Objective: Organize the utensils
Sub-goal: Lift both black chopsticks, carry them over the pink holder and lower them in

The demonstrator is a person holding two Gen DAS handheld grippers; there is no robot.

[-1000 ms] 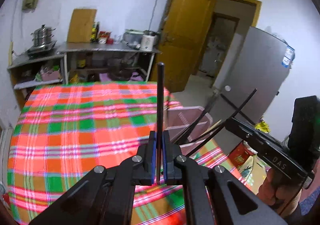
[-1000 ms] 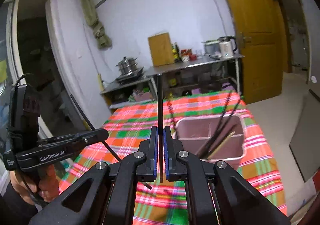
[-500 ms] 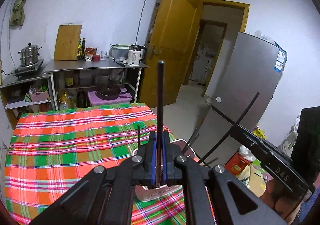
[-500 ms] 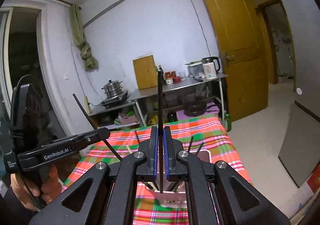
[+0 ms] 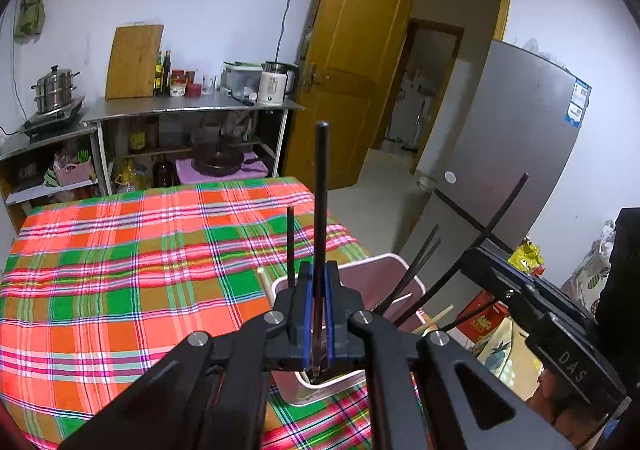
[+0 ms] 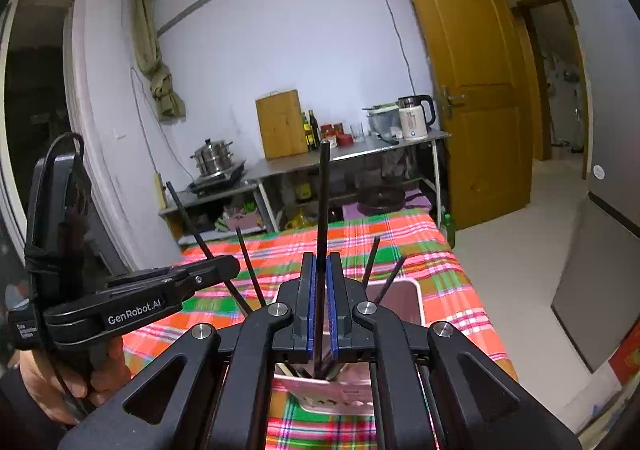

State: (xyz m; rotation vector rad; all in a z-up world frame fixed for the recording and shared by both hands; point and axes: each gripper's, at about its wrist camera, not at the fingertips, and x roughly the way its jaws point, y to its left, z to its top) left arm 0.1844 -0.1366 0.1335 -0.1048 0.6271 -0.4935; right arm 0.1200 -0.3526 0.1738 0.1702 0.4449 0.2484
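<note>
Both tongs [image 5: 316, 326] [image 6: 320, 314] apparently poise upright chopsticks [image 5: 321, 209] [image 6: 323, 217] over holder [image 5: 394, 274]

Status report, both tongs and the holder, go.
Left tongs shut on black chopstick. Right tongs likewise. Both above pink holder. Nothing blocking.

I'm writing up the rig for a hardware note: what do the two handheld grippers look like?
Both are matte black, with angular linkage arms, silver screws and blue-lined finger pads. The left gripper reads "GenRobot.AI" in white, with a black cable looped above its handle. The right gripper shows "DAS" lettering.
</note>
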